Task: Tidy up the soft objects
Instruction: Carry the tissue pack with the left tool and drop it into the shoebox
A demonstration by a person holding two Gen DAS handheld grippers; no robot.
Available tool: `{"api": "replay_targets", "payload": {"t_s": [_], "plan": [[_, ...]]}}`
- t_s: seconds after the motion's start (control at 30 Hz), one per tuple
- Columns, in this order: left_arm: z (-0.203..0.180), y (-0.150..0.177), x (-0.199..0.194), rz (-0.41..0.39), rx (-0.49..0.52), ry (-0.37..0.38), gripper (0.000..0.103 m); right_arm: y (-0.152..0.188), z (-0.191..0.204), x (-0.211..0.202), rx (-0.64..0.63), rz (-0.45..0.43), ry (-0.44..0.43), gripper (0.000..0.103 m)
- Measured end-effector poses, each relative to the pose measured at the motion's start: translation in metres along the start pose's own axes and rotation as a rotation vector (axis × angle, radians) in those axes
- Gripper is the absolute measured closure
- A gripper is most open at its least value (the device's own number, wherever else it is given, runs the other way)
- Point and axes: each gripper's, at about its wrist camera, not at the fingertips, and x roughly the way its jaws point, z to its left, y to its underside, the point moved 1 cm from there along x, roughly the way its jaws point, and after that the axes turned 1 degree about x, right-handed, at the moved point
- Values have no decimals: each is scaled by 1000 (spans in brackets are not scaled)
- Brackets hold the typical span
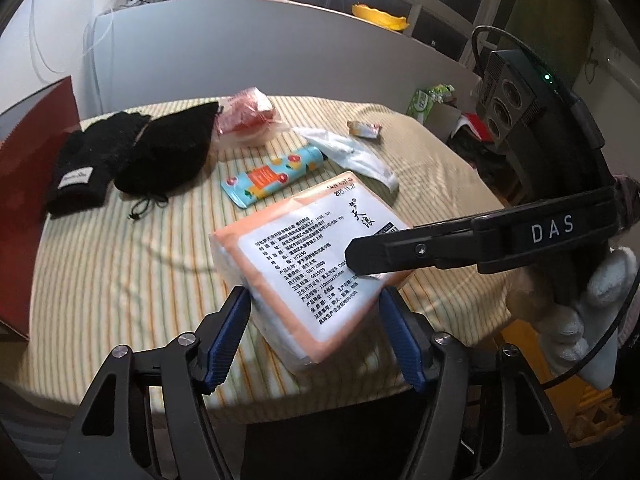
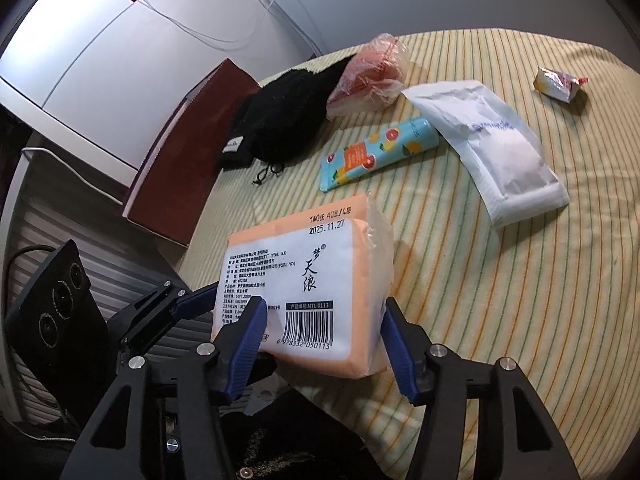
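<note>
Both tools grip one orange tissue pack at the worktop's near edge: left tool pinches its near end, right tool its barcode end. Judged step: lifting; next, carry it level toward the other soft things beyond.

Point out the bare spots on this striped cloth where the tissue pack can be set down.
Free: the striped cloth left of the tissue pack, in front of the black knitwear. Also the stretch right of the white pouch, below the small wrapper. Crowded: the far side, where knitwear, the red bagged item, the fruit-print tube and the pouch cluster.
</note>
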Motion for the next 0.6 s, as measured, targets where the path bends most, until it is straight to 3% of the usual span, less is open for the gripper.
{"api": "replay_targets", "payload": {"t_s": [0.33, 0.6], "plan": [[19, -22, -30, -97, -2, -30, 36, -19, 32, -10, -45, -51, -11, 50], [49, -42, -62, -190, -17, -89, 37, -54, 74, -11, -123, -86, -40, 50]]}}
